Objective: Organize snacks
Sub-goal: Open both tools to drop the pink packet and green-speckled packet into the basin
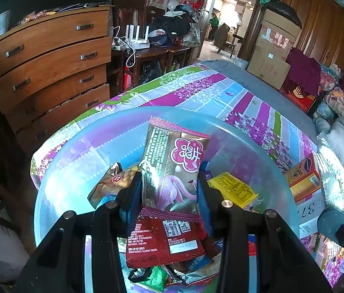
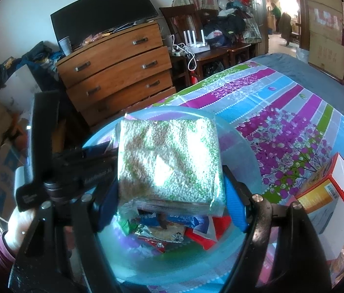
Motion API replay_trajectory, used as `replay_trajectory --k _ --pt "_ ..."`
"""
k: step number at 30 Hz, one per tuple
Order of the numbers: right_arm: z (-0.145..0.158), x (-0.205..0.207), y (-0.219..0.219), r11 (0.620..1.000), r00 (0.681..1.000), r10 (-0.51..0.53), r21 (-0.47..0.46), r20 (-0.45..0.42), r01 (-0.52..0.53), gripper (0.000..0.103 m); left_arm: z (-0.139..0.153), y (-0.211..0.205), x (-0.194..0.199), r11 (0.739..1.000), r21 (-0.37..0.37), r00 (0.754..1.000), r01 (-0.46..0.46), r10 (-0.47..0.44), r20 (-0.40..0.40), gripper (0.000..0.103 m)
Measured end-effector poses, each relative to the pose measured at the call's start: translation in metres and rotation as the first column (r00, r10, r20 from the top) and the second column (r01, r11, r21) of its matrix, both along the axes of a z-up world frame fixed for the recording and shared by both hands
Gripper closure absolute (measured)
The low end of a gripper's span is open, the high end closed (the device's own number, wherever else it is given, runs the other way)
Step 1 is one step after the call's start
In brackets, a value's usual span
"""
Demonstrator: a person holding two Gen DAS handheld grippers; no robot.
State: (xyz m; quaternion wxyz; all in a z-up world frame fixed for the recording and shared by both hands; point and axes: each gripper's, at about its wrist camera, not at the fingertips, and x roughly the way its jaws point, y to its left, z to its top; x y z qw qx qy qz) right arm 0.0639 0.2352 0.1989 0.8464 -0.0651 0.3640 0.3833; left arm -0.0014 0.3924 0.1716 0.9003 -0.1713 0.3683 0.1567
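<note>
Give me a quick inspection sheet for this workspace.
Surface: floral cloth over a table.
Job's things: clear blue basin with mixed snack packets; orange box beside it.
Clutter: none besides these.
Grippers: left gripper shut on gold-pink packet; right gripper shut on white-green puffed pack, both above the basin.
Cables: white leads by router.
Surroundings: wooden dresser, chairs, cardboard boxes.
</note>
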Motion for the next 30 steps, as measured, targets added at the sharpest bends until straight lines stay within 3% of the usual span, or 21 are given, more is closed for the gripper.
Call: replay_trajectory --k 30 --pt "-0.010 0.001 0.006 1.000 1.000 0.002 -0.008 -0.021 -0.002 0.027 0.002 0.003 0.001 1.000 -0.009 1.000 -0.003 0.003 -0.005 0.060"
